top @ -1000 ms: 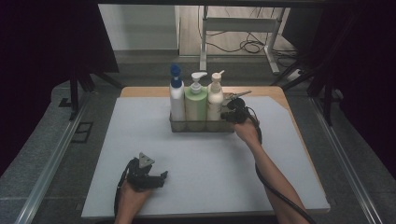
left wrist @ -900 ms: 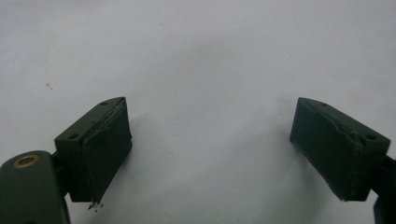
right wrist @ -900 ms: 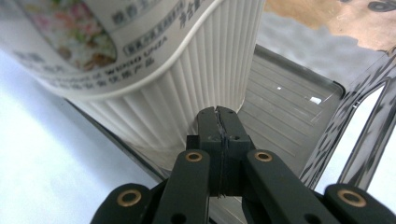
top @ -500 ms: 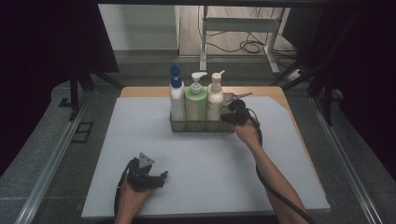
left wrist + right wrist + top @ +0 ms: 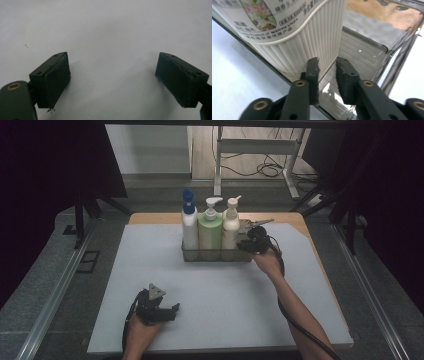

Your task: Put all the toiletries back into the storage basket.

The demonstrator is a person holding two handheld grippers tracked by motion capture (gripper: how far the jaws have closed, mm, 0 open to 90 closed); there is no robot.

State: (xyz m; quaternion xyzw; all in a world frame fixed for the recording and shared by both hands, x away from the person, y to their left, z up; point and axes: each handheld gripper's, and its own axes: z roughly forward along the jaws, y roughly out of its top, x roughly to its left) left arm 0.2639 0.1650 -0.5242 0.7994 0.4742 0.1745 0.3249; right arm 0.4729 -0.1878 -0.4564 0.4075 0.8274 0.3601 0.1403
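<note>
A clear, hard-walled tray (image 5: 216, 255) with rounded corners stands at the 12 o'clock side of the matte grey mat (image 5: 220, 295), which covers a wooden table (image 5: 155, 218). Three pump bottles stand upright in it in a row: a white bottle (image 5: 189, 227) with a blue cap at its 9 o'clock end, a squat green bottle (image 5: 210, 231) in the middle, and a cream bottle (image 5: 230, 227) with fine vertical ribs and a flowered label toward 3 o'clock. The tray's 3 o'clock end is bare, its floor ridged with thin lines.

The right gripper (image 5: 327, 65) sits at that end, its black jaws straddling the tray's thin glossy wall just beside the ribbed bottle; they have just been opening, stand slightly apart, and the pads no longer pinch the wall between them.

The left gripper (image 5: 112, 75) rests at 7 o'clock on the mat, well apart from the tray, its blocky rubber-faced jaws wide apart over bare mat.
</note>
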